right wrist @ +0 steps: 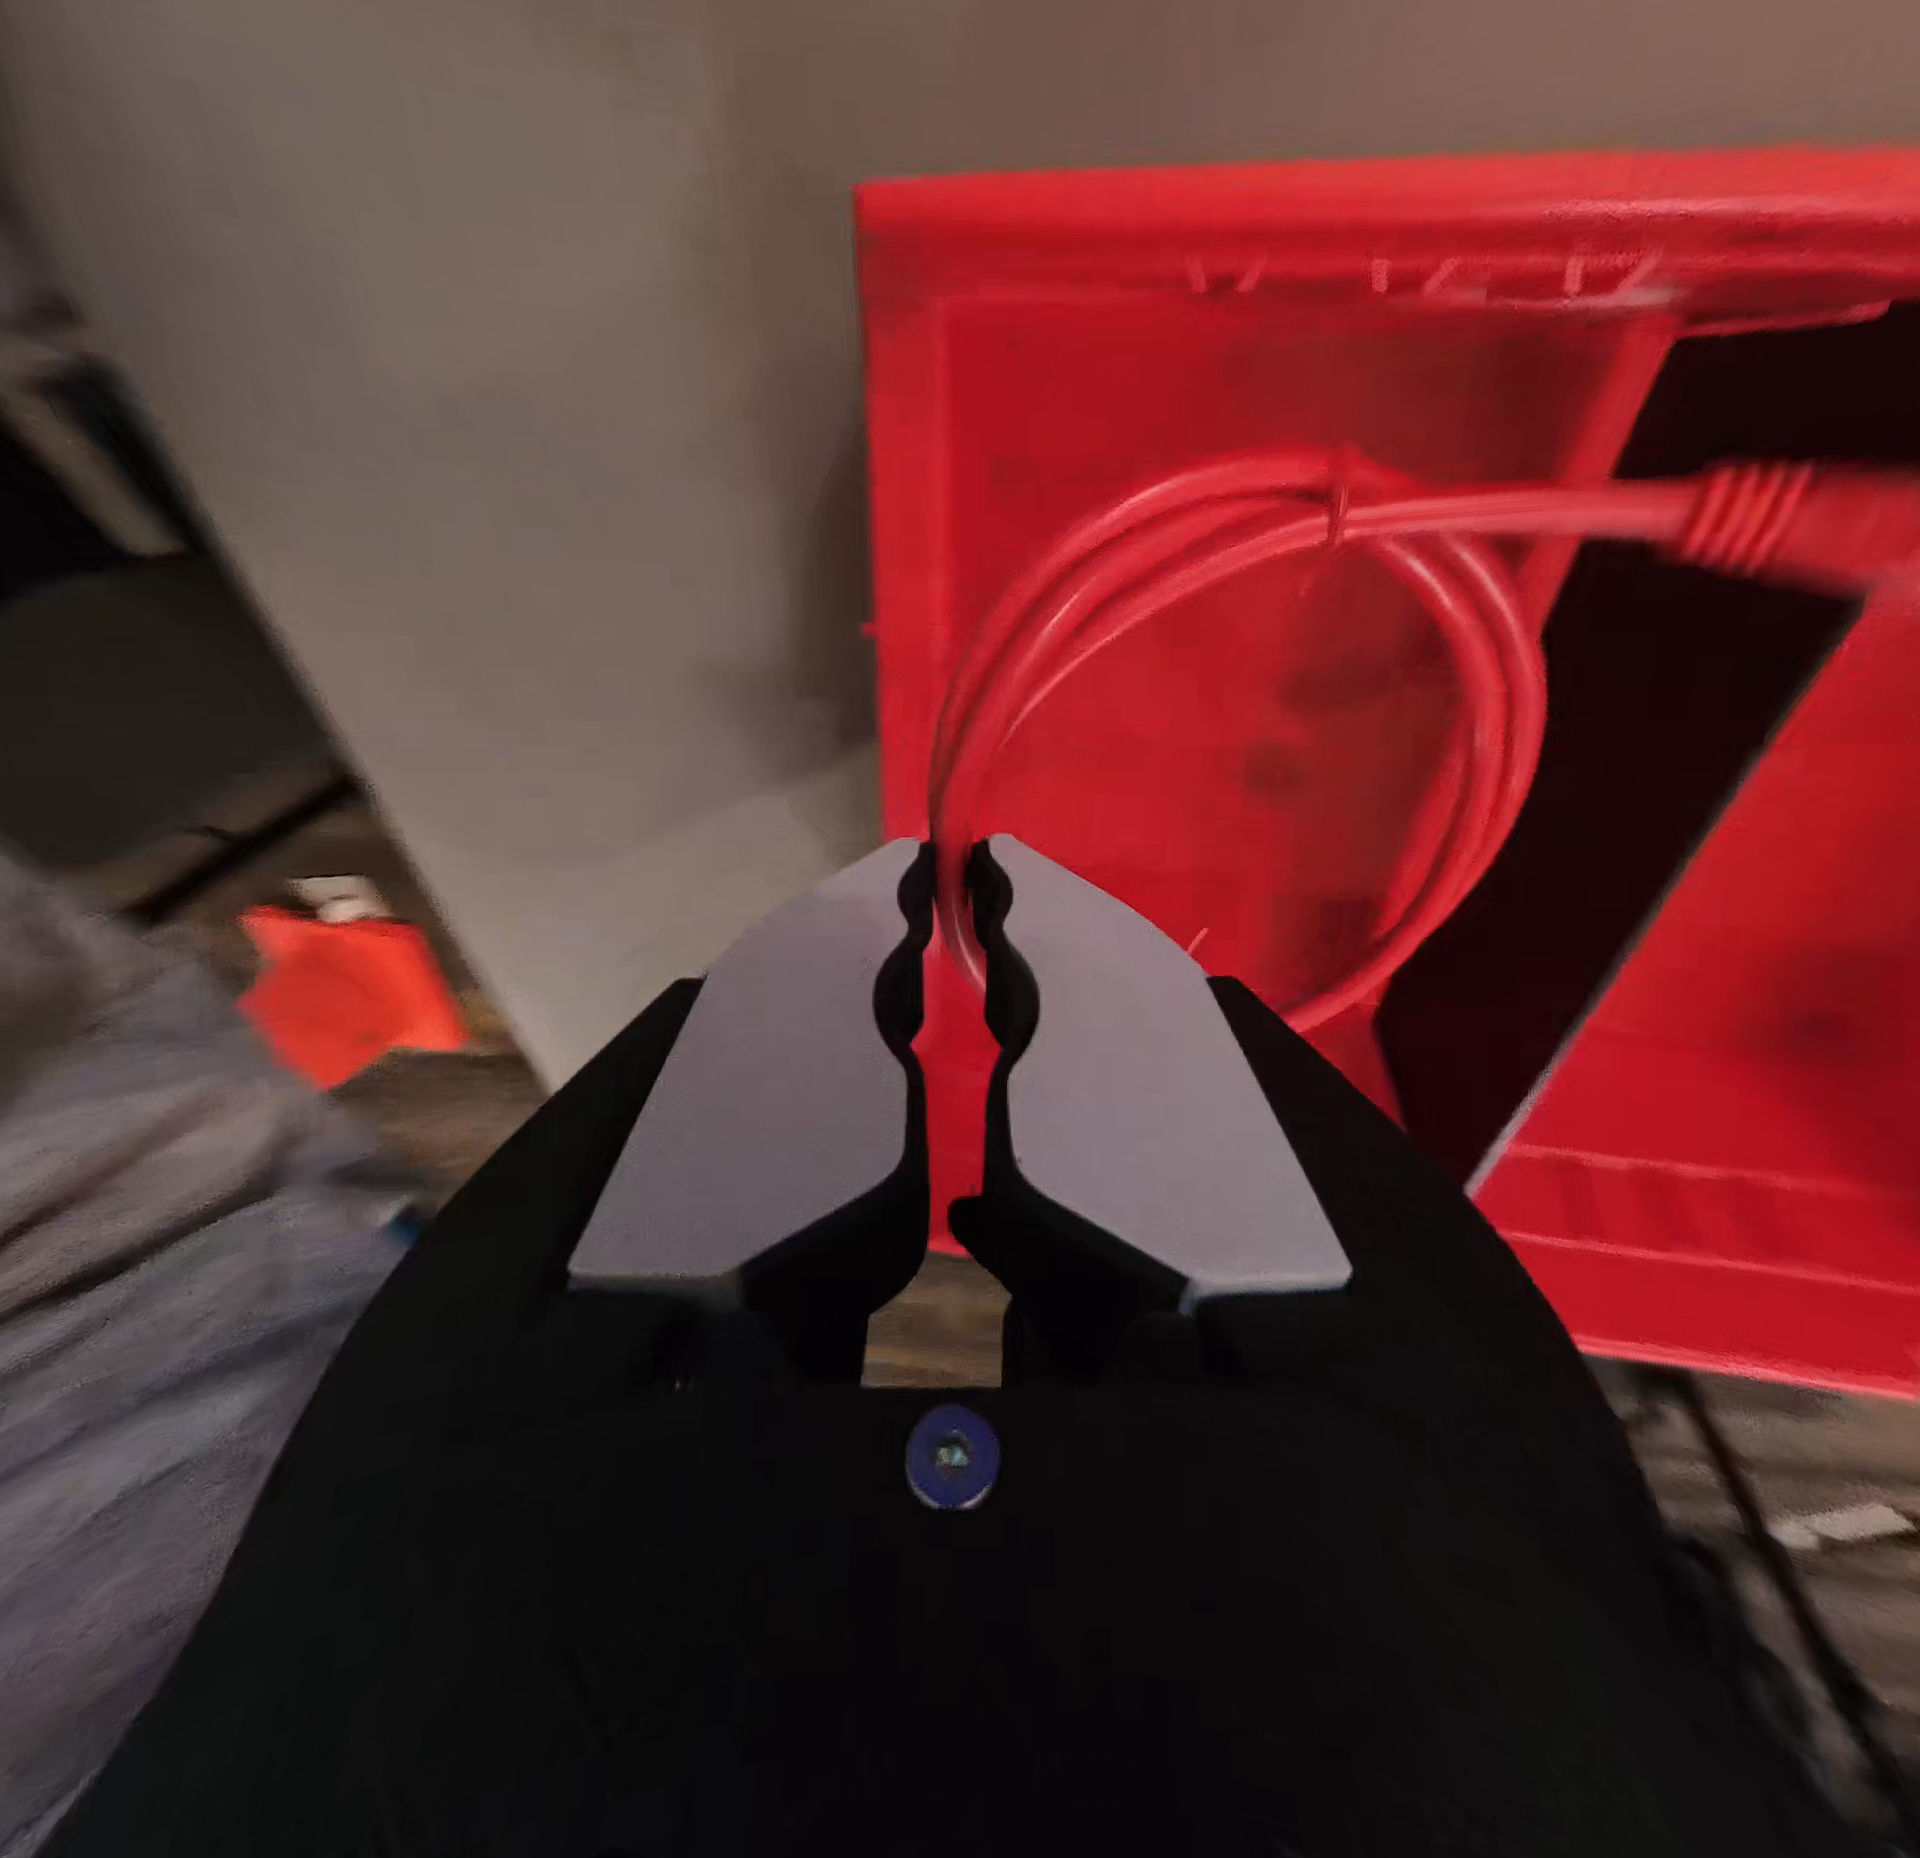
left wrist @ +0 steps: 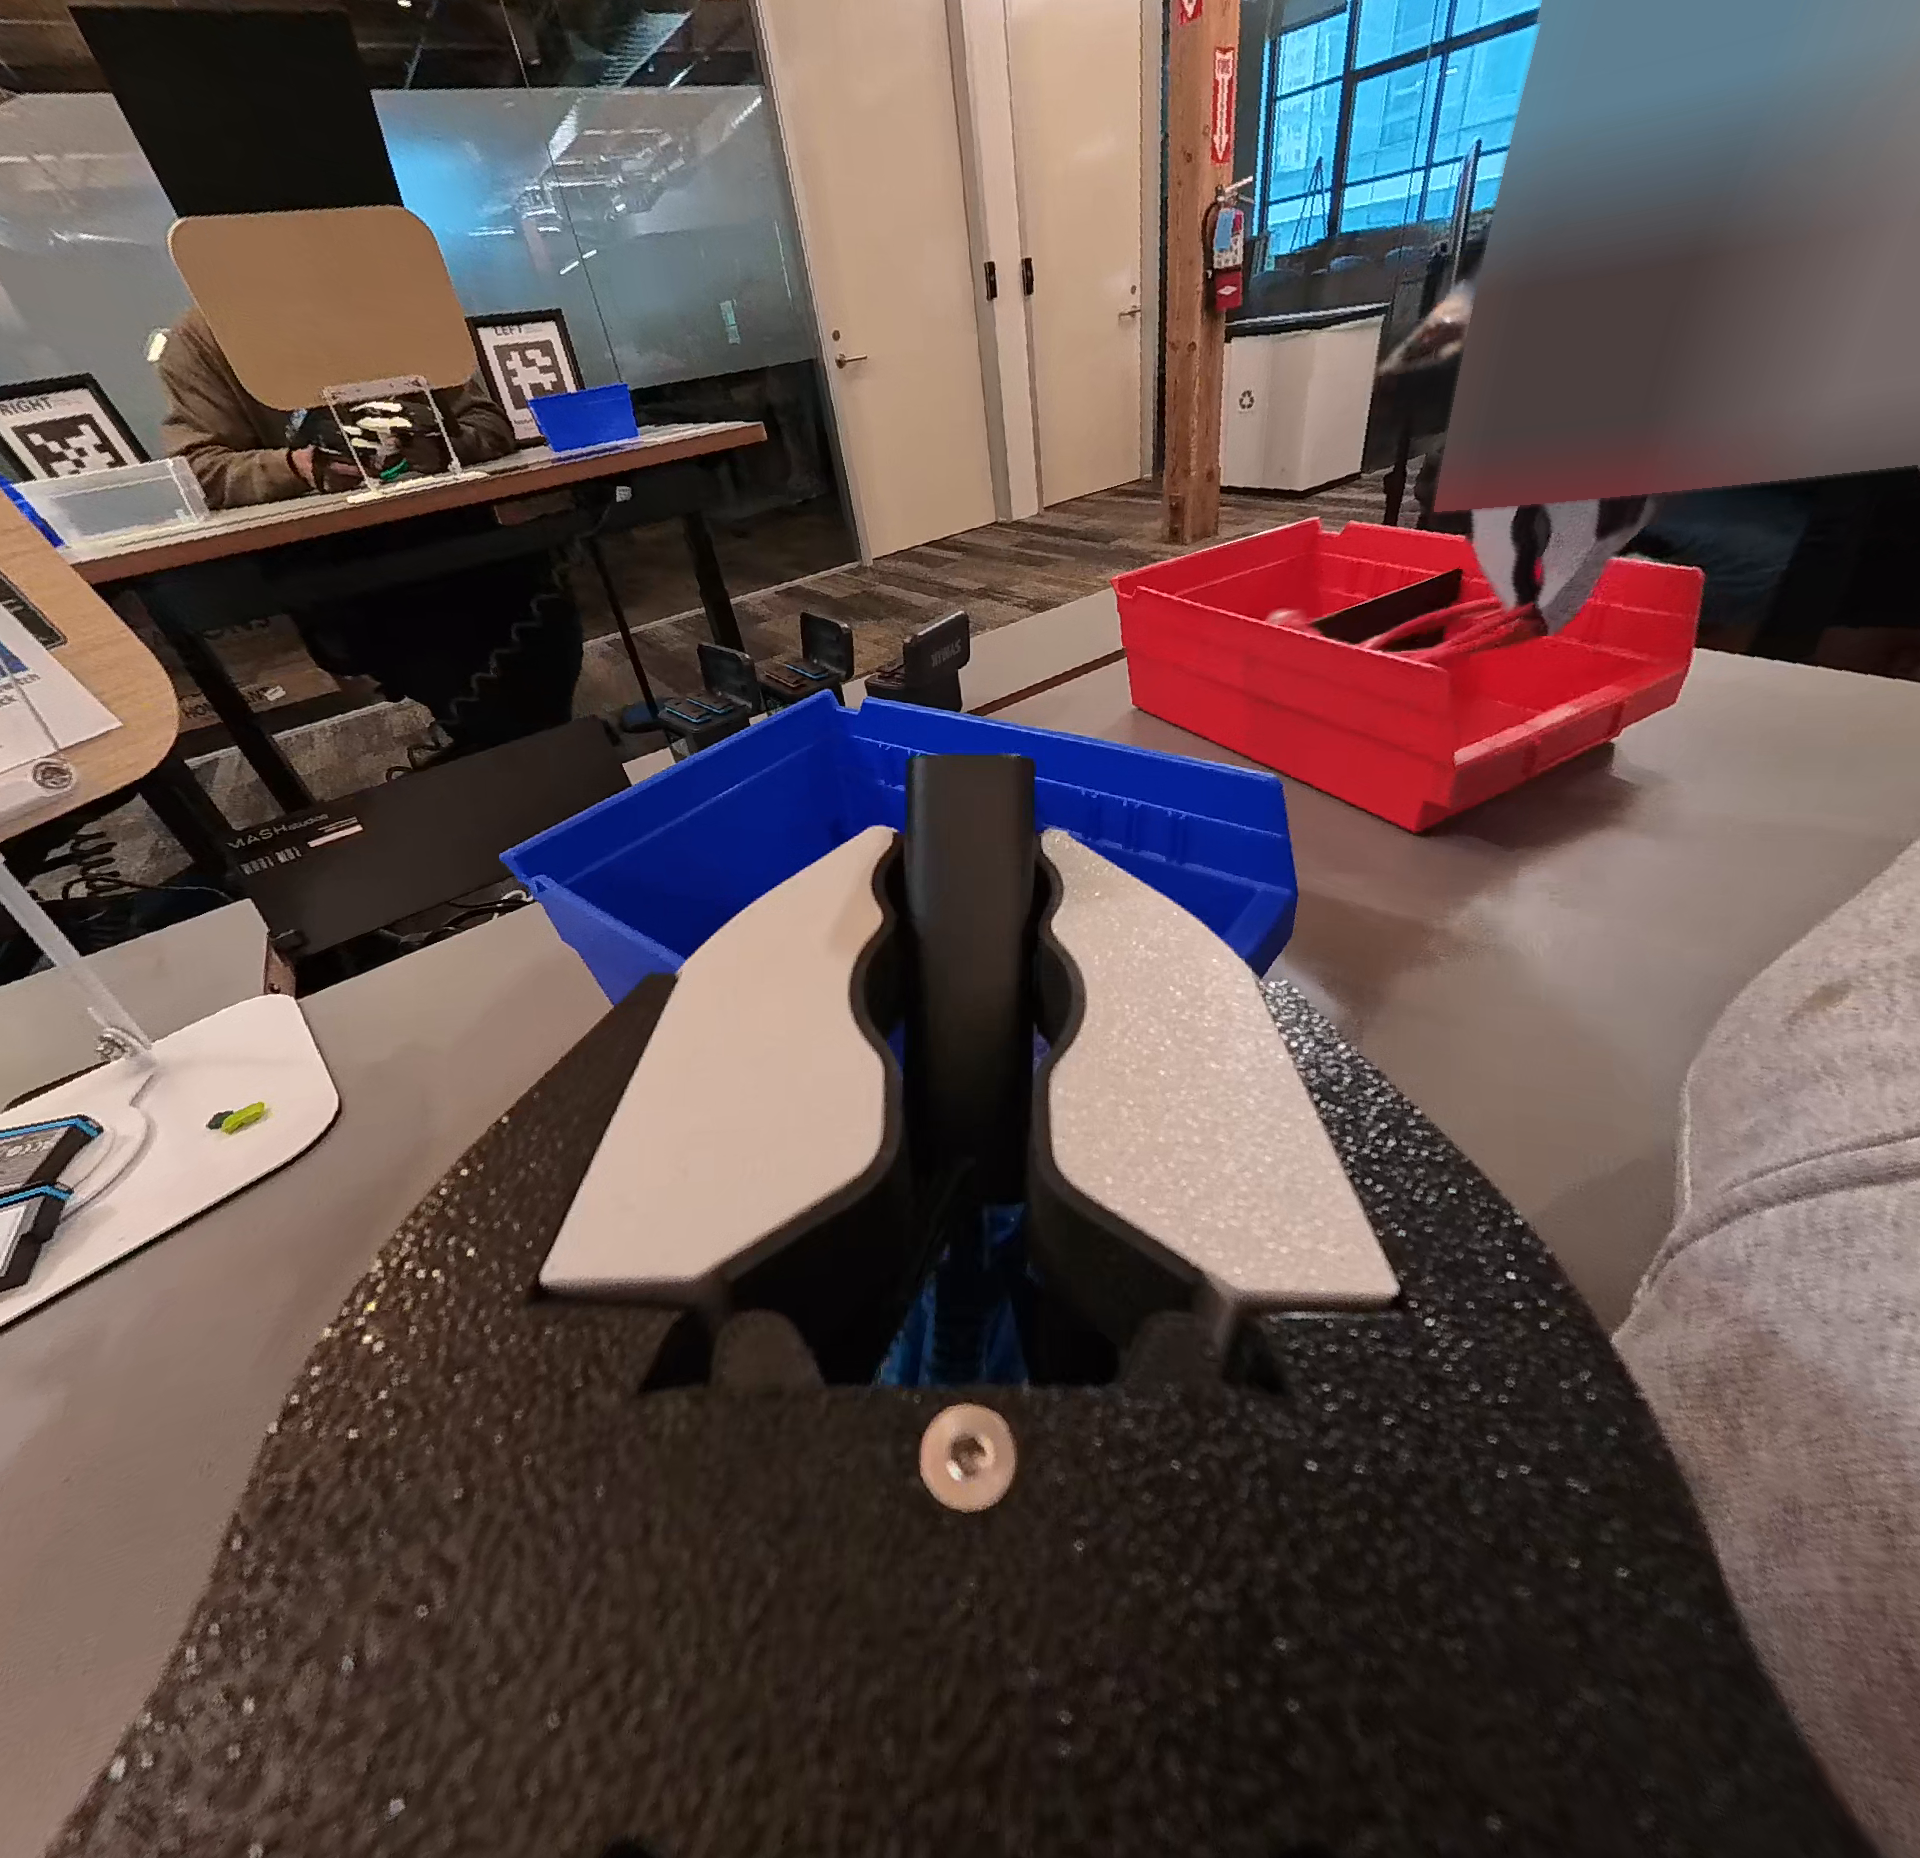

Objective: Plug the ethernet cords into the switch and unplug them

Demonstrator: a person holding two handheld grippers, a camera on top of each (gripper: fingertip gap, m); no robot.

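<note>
Step in hand, by the look of it: lifting a coiled red ethernet cord (right wrist: 1247, 728) out of the red bin (right wrist: 1714, 1237) so a plug can be brought to the switch (left wrist: 968, 935).

Right gripper (right wrist: 954, 863) fingers nearly closed, pinching a strand of the coil at its near-left rim, tips pressed on either side. Left gripper (left wrist: 966, 852) fingers clamped on the slim black switch, held end-on and jutting past the fingertips above the blue bin (left wrist: 727, 852), near the bench's front edge.

To do this well:
- Raise the coil straight up, clear of the red bin's wall and the black divider (left wrist: 1392, 608) inside, without snagging.
- Expect the loops to sag and swing from a grip on one strand; slow travel advised.
- Regrip closer to the plug boot (right wrist: 1756, 525) before any insertion; a hold on mid-coil gives no control over the connector.
- Keep the switch steady and level, ports turned toward the incoming plug; port side not visible from here.

Cord: glossy red, several loops bound by a thin tie at the top, ribbed red boot running off toward the bin's right side. Red bin toward the bench's far right, well apart from the blue bin.
</note>
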